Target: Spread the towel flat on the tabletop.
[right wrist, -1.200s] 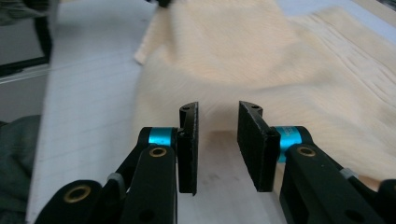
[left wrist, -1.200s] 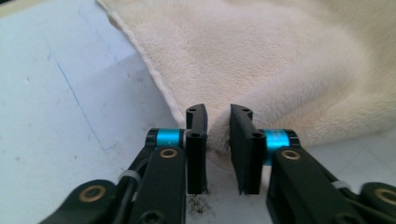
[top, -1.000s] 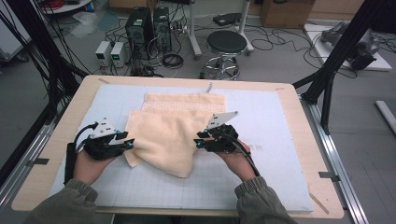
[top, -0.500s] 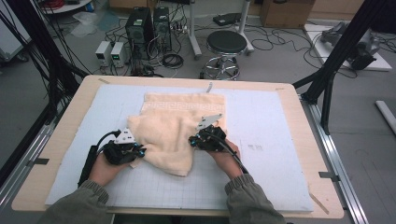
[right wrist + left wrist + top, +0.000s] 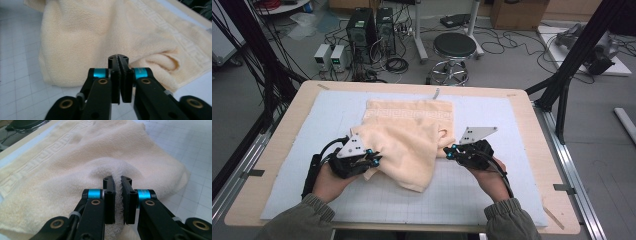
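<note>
Cream terry towel point(image 5: 404, 137) sits mid-mat, well clear of the wooden table's point(image 5: 277, 150) rim; open grid mat point(image 5: 492, 200) in front of and to the right of it. Left gripper point(image 5: 374, 161) has just been closing and is clamped on the towel's left edge, pile visible between the jaws point(image 5: 118, 191). Right gripper point(image 5: 449, 152) has also just been closing; jaws pinched on a thin towel edge at the right side point(image 5: 118, 75). Towel rumpled, front part folded over, Greek-key border band point(image 5: 409, 115) toward the far side. Black stool point(image 5: 454, 47), computer tower point(image 5: 362, 30) and cables on the grey floor beyond.
</note>
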`<state>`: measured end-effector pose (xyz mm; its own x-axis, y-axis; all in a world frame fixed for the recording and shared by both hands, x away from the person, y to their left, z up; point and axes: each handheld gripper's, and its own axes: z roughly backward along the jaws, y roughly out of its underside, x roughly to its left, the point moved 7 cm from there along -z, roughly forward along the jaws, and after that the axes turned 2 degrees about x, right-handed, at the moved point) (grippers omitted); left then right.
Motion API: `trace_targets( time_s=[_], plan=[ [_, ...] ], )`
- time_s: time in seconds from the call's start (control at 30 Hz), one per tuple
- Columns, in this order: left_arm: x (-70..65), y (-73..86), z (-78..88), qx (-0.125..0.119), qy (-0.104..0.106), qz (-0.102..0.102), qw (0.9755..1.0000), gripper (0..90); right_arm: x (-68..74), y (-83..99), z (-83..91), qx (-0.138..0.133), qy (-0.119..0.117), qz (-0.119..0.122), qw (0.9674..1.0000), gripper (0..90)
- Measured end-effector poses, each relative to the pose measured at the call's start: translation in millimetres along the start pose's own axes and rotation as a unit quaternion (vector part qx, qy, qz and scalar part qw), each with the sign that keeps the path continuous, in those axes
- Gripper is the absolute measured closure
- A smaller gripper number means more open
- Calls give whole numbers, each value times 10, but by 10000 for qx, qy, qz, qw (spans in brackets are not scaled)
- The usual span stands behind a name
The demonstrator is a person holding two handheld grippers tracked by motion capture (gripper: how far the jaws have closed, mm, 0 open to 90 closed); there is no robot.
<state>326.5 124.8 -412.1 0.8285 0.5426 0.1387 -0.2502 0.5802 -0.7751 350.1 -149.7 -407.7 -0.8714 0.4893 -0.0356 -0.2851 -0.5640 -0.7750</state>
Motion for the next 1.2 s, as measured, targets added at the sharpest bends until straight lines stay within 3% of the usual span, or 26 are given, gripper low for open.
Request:
trace_targets(
  time_s=[0.07,0.17,0.37,0.47,0.5,0.53,0.57,0.6,0.67,0.77,0.9,0.97,1.03,1.07,1.1,1.2],
  plan=[
    [59,76,-12,52,-53,175,9998,825,15,47,-128,106,-150,-123,9998,712],
    [229,275,21,222,-230,399,9987,825,39,99,-385,253,-210,-74,9994,596],
    [590,672,144,438,-612,968,9924,829,127,21,-790,287,-498,-84,9983,539],
    [642,775,136,498,-604,1135,9904,828,208,-73,-974,255,-491,52,9985,583],
    [638,780,131,504,-590,1113,9908,828,227,-85,-1037,327,-416,130,9985,645],
    [621,772,121,481,-573,1093,9912,828,230,-87,-1104,374,-397,150,9984,802],
    [597,755,115,470,-549,1075,9916,828,230,-87,-1104,374,-397,150,9984,802],
    [572,724,110,440,-536,1032,9922,828,226,-76,-1124,433,-421,180,9980,876],
    [521,660,115,382,-508,948,9935,828,207,-50,-1103,528,-461,165,9974,892],
    [445,557,115,298,-460,808,9952,828,151,-60,-935,399,-467,81,9981,895],
    [330,391,91,170,-366,638,9971,828,95,-50,-658,253,-301,72,9992,896],
    [296,340,75,196,-429,503,9976,828,71,-22,-577,195,-258,-38,9995,895],
    [329,335,94,209,-606,476,9968,828,62,-1,-581,167,-334,-122,9992,858],
    [378,347,129,181,-754,530,9956,829,64,-2,-609,132,-367,-174,9991,764],
    [438,364,168,112,-853,652,9942,830,80,-6,-656,128,-421,-245,9987,737],
    [651,476,286,82,-1127,1015,9884,830,158,-35,-849,225,-395,-66,9989,624]
  ],
)
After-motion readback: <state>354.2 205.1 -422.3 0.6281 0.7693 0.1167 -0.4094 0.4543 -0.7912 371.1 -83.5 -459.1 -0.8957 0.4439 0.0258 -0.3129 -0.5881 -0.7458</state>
